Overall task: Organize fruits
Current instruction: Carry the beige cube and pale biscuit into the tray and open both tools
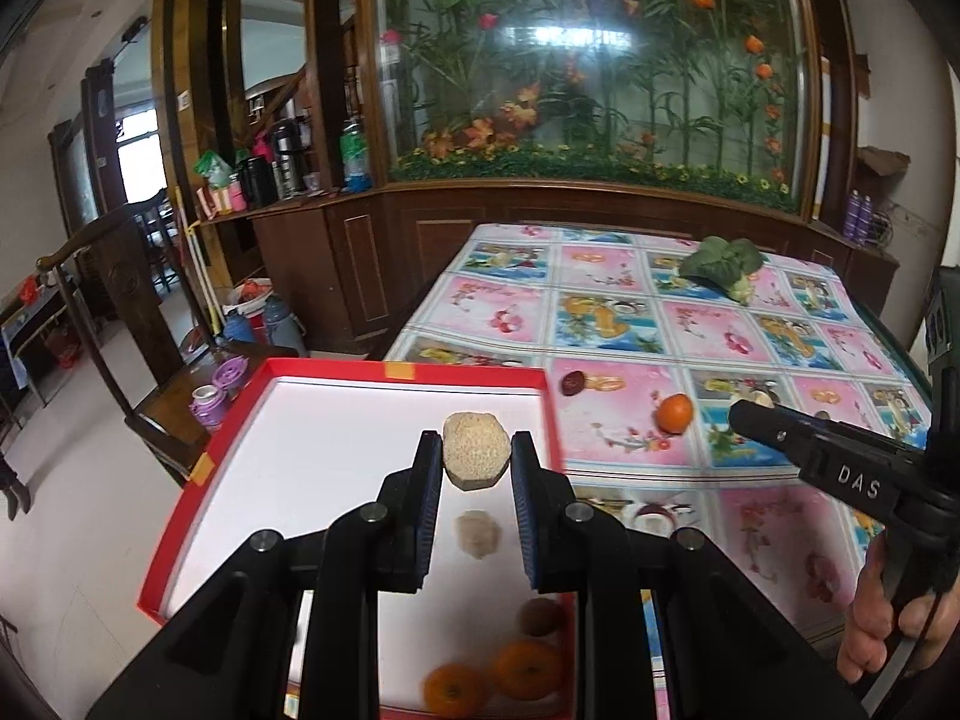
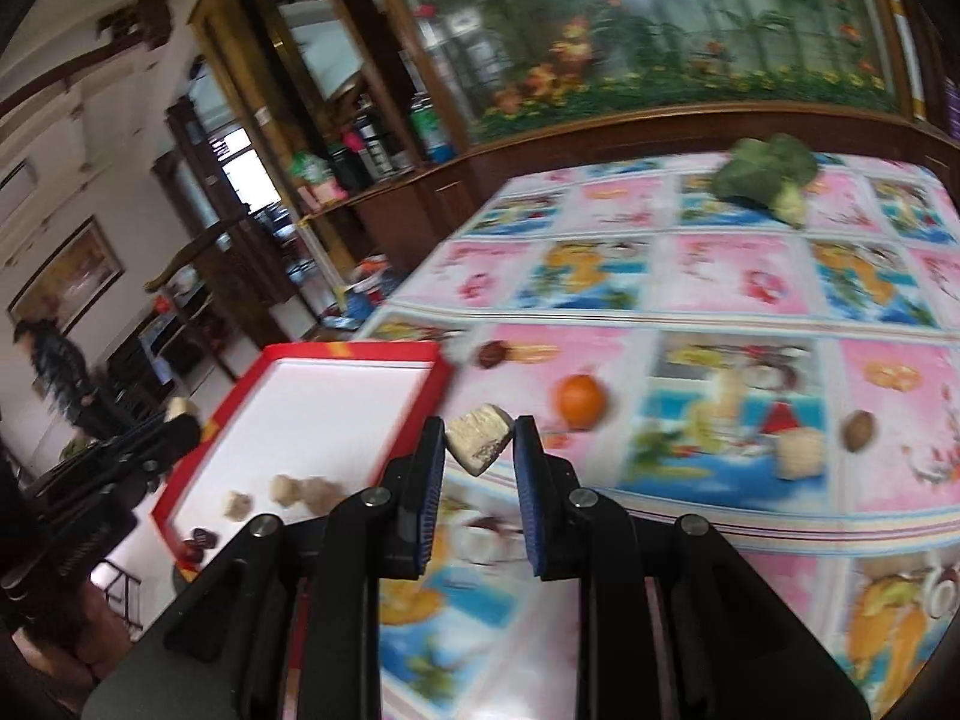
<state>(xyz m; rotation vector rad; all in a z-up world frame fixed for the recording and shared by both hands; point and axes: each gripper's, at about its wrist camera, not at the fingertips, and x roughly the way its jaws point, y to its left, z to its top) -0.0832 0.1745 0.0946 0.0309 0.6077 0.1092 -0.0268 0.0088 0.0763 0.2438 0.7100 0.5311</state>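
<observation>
A large glass case of artificial flowers (image 1: 588,60) in a dark wooden frame fills the back of the room, and in front of it stands the bench (image 1: 630,312), covered with a pink and blue patterned cloth. A red-rimmed tray (image 1: 336,372) with a white floor sits at the bench's left near corner.

The left gripper (image 1: 477,450) hangs over the tray, its jaws closed on a pale, rough-textured piece (image 1: 476,449). On the tray floor beneath it lies a blurred beige lump (image 1: 478,531), and at the near end lie a brown fruit (image 1: 542,617) and two oranges (image 1: 525,669).

The right gripper (image 2: 480,441) is held above the bench just right of the tray, its jaws gripping a cream-coloured chunk (image 2: 479,437) with a darker underside. In the left wrist view its black body is seen from the side, with a hand (image 1: 894,618) on the handle.

Loose on the cloth are a dark red fruit (image 2: 491,354) close to the tray's far right corner, an orange (image 2: 579,399) a little to its right, a pale round piece (image 2: 800,451) and a brown nut-like fruit (image 2: 859,430) just beside it. A head of broccoli (image 2: 768,174) lies well apart near the far edge. The right wrist view is blurred, so finer detail cannot be told. A person (image 2: 57,372) stands far off at the left.
</observation>
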